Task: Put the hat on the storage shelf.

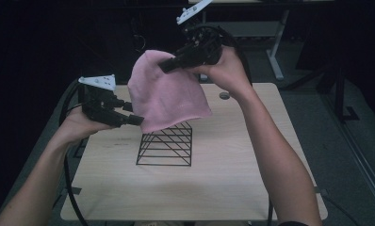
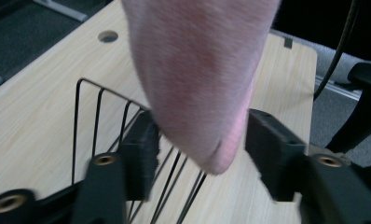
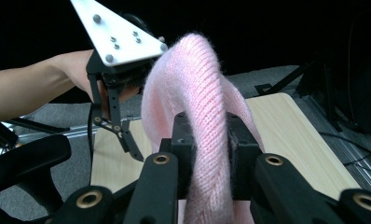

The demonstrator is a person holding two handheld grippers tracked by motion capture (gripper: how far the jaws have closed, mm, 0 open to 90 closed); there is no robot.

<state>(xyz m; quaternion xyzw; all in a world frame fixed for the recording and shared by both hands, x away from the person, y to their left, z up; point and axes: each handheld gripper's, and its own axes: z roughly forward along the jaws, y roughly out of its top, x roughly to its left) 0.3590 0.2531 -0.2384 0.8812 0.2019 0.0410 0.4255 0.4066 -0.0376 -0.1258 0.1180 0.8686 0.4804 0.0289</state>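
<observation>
1. While my right hand-held gripper (image 1: 169, 64) holds the pink knitted beanie (image 1: 167, 94) up over the table (image 1: 232, 179), its jaws are clamped tight on a fold of the knit; in the right gripper view the ribbed cloth is squeezed between the pads (image 3: 182, 140).
2. My left hand-held gripper (image 1: 136, 119) sits at about 9 o'clock of the beanie's lower edge. In the left gripper view its jaws stand wide, one on each side of the hanging corner, apparently not pressing it.
3. I judge the step in hand to be taking that lower corner with the left, so I would push a little deeper before closing, so the pads bite cloth well above the tip.
4. A black wire rack (image 1: 166, 143) stands on the table right under the beanie, and the cloth hangs touching or just above its top. I would keep the hem lifted so it does not snag on the wires.
5. I would keep the right grip steady while the left closes, or the knit may stretch and slide.
</observation>
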